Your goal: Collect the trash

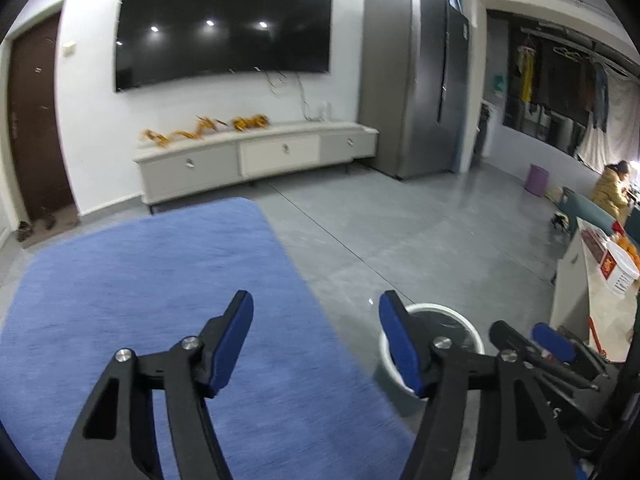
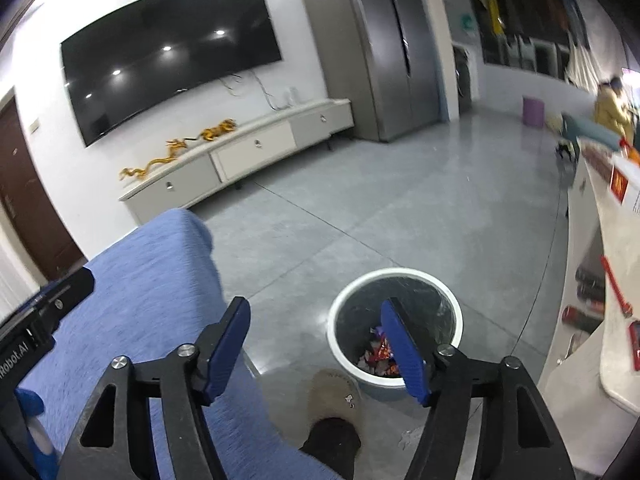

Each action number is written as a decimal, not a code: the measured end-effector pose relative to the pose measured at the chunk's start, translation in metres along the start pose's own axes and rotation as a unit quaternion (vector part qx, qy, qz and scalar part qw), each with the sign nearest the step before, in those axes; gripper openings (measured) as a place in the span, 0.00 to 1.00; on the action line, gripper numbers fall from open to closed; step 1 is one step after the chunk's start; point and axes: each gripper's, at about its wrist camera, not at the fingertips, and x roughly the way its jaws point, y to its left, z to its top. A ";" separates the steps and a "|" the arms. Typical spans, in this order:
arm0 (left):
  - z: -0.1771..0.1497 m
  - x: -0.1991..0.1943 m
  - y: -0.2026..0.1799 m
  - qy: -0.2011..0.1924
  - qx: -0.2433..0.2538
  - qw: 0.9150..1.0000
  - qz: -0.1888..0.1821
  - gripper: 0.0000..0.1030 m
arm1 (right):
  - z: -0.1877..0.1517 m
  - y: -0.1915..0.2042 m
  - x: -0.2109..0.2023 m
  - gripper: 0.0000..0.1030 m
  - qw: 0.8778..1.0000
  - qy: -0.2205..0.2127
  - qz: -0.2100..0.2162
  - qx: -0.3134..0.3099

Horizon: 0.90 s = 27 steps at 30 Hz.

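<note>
A round white-rimmed trash bin (image 2: 394, 280) with a dark liner stands on the grey floor, with colourful wrappers (image 2: 380, 354) at its bottom. It also shows in the left wrist view (image 1: 440, 310), partly behind my finger. My right gripper (image 2: 316, 320) is open and empty, held above the floor just left of the bin. My left gripper (image 1: 316, 316) is open and empty over the edge of the blue-covered surface (image 1: 140, 300). The right gripper also shows in the left wrist view (image 1: 532, 340), low right.
A slipper and dark foot (image 2: 334, 428) are on the floor before the bin. A white counter (image 2: 616, 280) with red items stands at right. A TV cabinet (image 1: 256, 156), fridge (image 1: 412, 92) and seated person (image 1: 610, 192) are far off.
</note>
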 end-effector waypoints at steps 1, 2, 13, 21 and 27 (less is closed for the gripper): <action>-0.002 -0.011 0.009 -0.009 -0.004 1.000 0.004 0.73 | -0.003 0.008 -0.009 0.68 1.000 -0.007 0.000 -0.009; -0.005 -0.022 0.018 -0.018 -0.009 1.000 0.009 0.74 | -0.004 0.012 -0.013 0.70 1.000 -0.012 -0.001 -0.014; -0.026 -0.098 0.068 -0.072 -0.039 0.995 0.051 0.98 | -0.022 0.062 -0.060 0.92 0.995 -0.063 0.000 -0.072; -0.032 -0.134 0.080 -0.106 -0.055 0.989 0.091 1.00 | -0.029 0.073 -0.077 1.00 0.993 -0.078 0.001 -0.089; -0.036 -0.140 0.078 -0.113 -0.043 0.987 0.108 1.00 | -0.032 0.073 -0.084 1.00 0.992 -0.092 -0.005 -0.090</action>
